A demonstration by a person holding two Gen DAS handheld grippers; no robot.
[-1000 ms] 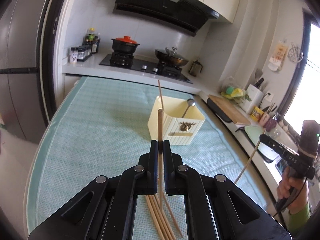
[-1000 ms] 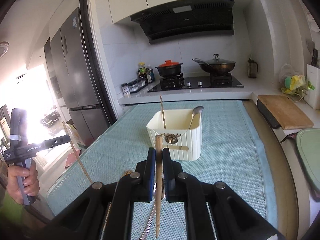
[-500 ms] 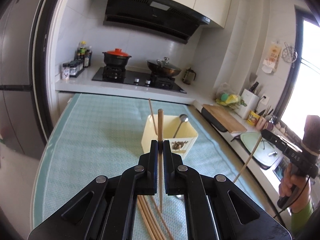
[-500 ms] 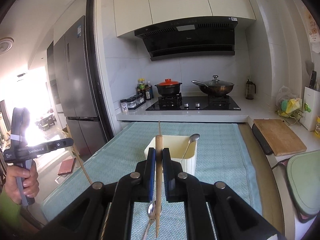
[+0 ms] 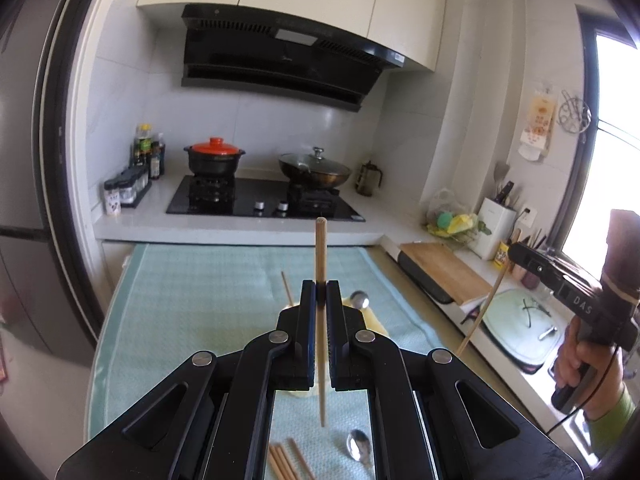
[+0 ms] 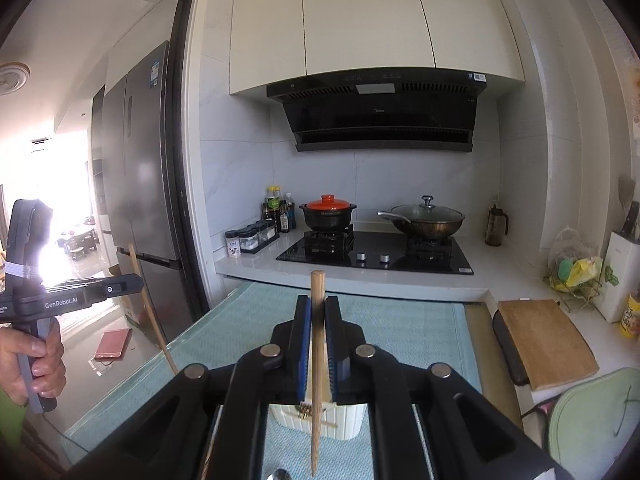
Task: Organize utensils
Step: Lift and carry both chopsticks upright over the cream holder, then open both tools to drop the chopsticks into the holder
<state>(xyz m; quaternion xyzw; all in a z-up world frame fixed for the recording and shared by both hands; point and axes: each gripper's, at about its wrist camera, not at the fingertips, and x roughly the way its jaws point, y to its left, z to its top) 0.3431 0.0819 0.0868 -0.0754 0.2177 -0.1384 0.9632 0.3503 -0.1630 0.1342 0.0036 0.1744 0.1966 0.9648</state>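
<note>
Two wooden chopsticks in play, one per gripper. Left gripper (image 5: 320, 292) has its jaws pinched on a chopstick (image 5: 320, 248), stick upright, top end poking above the fingertips, lower end hanging free over the mat. Right gripper (image 6: 318, 308) has the same clamp on its own chopstick (image 6: 317, 292), upright with a slight tilt, tip dangling below the jaws. Both grips sit on the upper part of the shaft, well above the middle.

Handling, as a judgement: light, stiff, thin, smooth wood, so little weight but easy to pivot or slide in a narrow pinch. A grip nearer mid-shaft would swing less; the present hold leaves a long free tail that could knock a rim on the way down.

Cream utensil holder (image 6: 344, 420) stands on the teal mat (image 5: 208, 288), just ahead and below both grippers, mostly hidden behind the jaws; one chopstick (image 5: 286, 288) and a spoon (image 5: 360, 300) already stand in it. More chopsticks (image 5: 286, 460) and a loose spoon (image 5: 359, 444) lie flat on the mat near the camera, not yet sorted. Stove and pots further back, well apart.
</note>
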